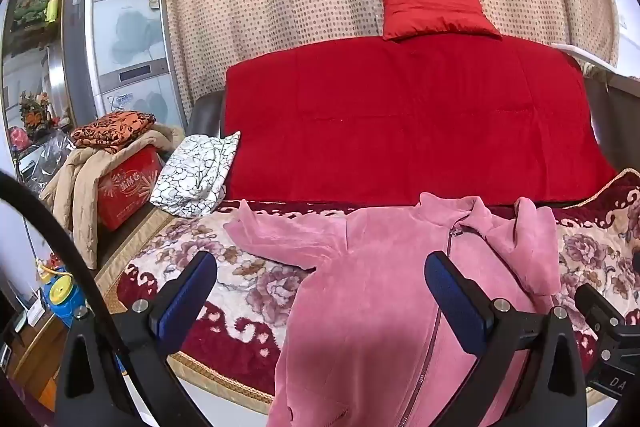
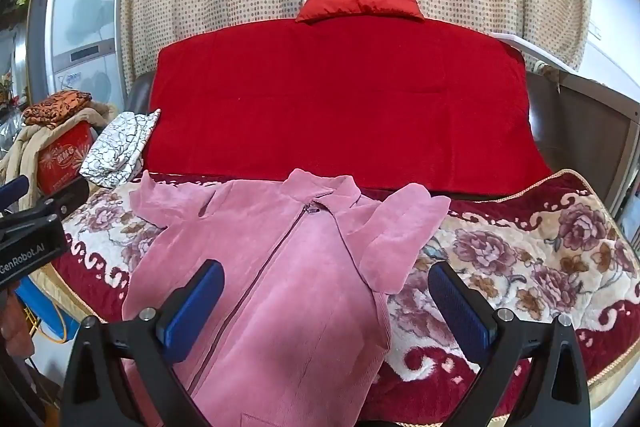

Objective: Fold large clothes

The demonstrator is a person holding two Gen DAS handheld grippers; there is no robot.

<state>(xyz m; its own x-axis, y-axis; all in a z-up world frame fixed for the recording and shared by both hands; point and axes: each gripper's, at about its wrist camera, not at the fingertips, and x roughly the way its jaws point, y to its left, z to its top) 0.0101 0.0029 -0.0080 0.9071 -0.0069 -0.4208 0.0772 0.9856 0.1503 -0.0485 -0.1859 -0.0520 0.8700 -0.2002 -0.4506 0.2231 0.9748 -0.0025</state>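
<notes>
A pink fleece zip jacket (image 1: 372, 291) (image 2: 280, 287) lies face up on the floral blanket (image 1: 224, 267) (image 2: 520, 267), collar toward the sofa back. Its left sleeve (image 1: 280, 235) stretches out flat. Its right sleeve (image 2: 400, 239) is bent over the shoulder. My left gripper (image 1: 320, 275) hovers open above the jacket's left side, nothing between its blue pads. My right gripper (image 2: 326, 287) hovers open above the jacket's right chest and side seam, holding nothing. The left gripper's body (image 2: 32, 227) shows at the left edge of the right wrist view.
A red cover (image 1: 400, 123) drapes the sofa back with a red cushion (image 1: 436, 11) on top. A white patterned cloth (image 1: 196, 175) lies at the sofa's left end. Beside it stand a red box (image 1: 128, 187) with a beige coat and orange cloth, and a tall cabinet (image 1: 128, 39).
</notes>
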